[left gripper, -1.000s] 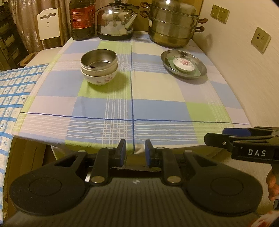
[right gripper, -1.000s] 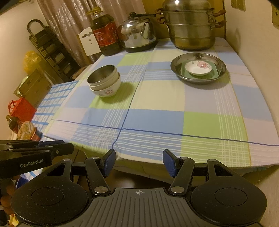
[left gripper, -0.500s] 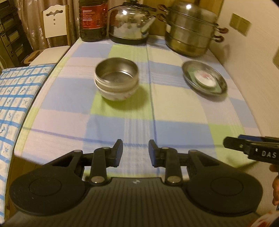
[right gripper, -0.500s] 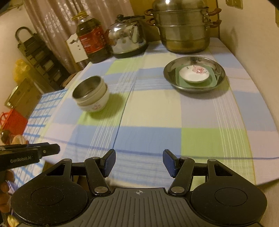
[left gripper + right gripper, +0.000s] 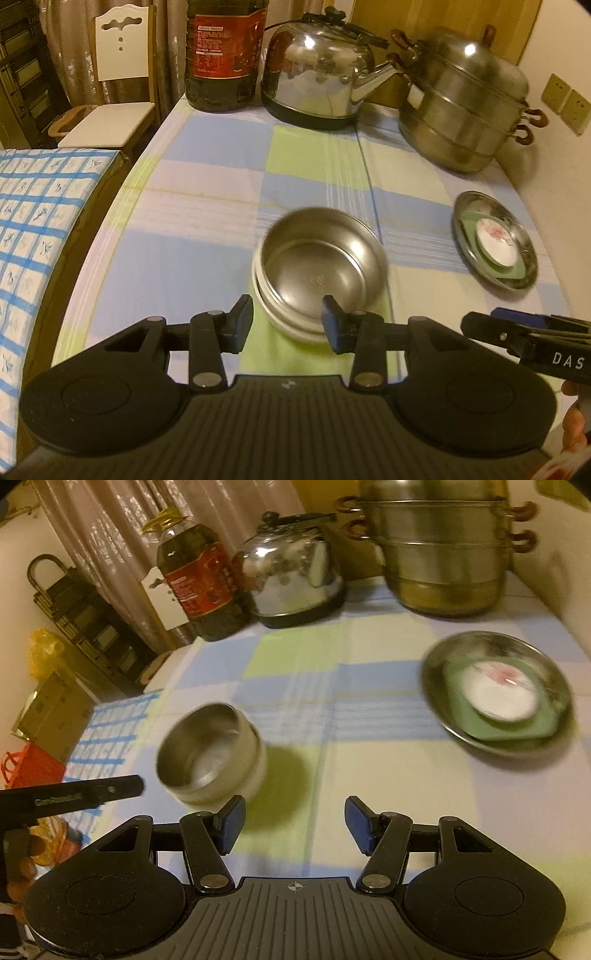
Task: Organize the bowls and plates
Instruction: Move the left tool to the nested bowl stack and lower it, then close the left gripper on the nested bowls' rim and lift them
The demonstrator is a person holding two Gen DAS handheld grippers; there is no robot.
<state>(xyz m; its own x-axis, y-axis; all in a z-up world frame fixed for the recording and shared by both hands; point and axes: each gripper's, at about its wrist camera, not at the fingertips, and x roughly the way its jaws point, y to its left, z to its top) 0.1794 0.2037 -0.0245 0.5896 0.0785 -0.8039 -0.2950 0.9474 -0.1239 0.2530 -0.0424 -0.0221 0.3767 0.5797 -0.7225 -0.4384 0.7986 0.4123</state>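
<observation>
Left gripper (image 5: 287, 320) opening, apparently empty; right gripper (image 5: 294, 825) agape.

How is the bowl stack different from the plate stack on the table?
The bowl stack is deep and narrow; the plate stack is shallow and wide. In the bowl stack the steel bowl sits on top of a white one; in the plate stack the steel plate lies lowest, under a green dish and a white saucer. Both are nested, upright.

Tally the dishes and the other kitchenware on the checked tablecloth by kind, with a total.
Bowls: 2, steel bowl nested in white bowl
Plates: 3, steel plate, green square plate, white saucer, stacked
Kettle: 1
Steamer pot: 1
Oil bottle: 1
Total: 8
</observation>
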